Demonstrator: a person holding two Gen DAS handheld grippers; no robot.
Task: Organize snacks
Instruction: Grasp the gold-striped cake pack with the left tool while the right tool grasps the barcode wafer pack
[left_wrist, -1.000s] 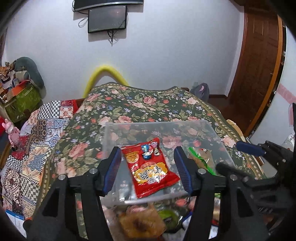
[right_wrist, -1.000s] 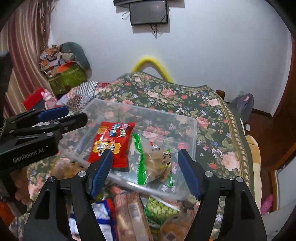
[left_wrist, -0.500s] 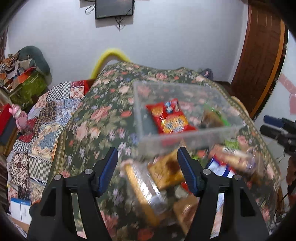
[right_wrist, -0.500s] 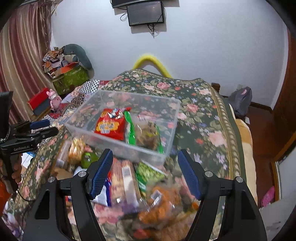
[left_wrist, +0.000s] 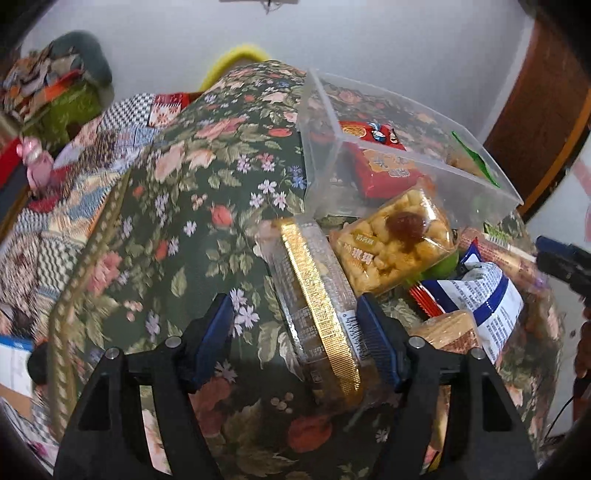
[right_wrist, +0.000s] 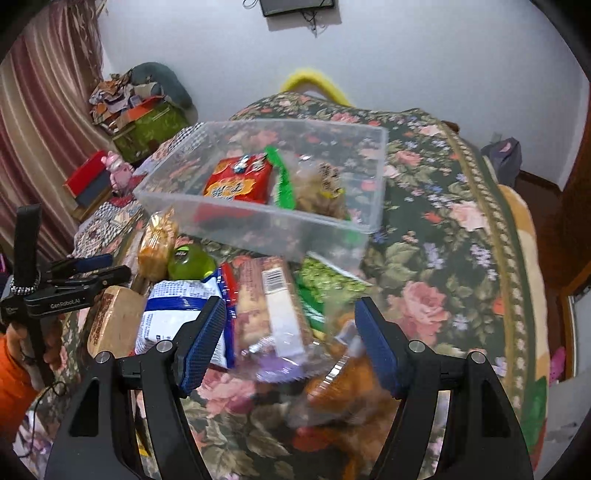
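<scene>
Holding a red snack packet (right_wrist: 238, 181) and green-edged bag (right_wrist: 284, 181), clear bin (right_wrist: 258, 225), both tongs empty, left (left_wrist: 295, 332) widening, right (right_wrist: 290, 332) narrowing.

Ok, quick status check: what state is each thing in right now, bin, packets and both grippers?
clear bin: open, no lid, upright on the floral cloth.
red packet: lying flat inside the bin.
green-edged bag: inside the bin, beside the red packet.
gold-tray packet: sealed, on the cloth outside the bin, between the jaws.
left gripper: open, jaws just opening, not pressing the packet.
right gripper: open over the loose pile, jaws just closing.
</scene>
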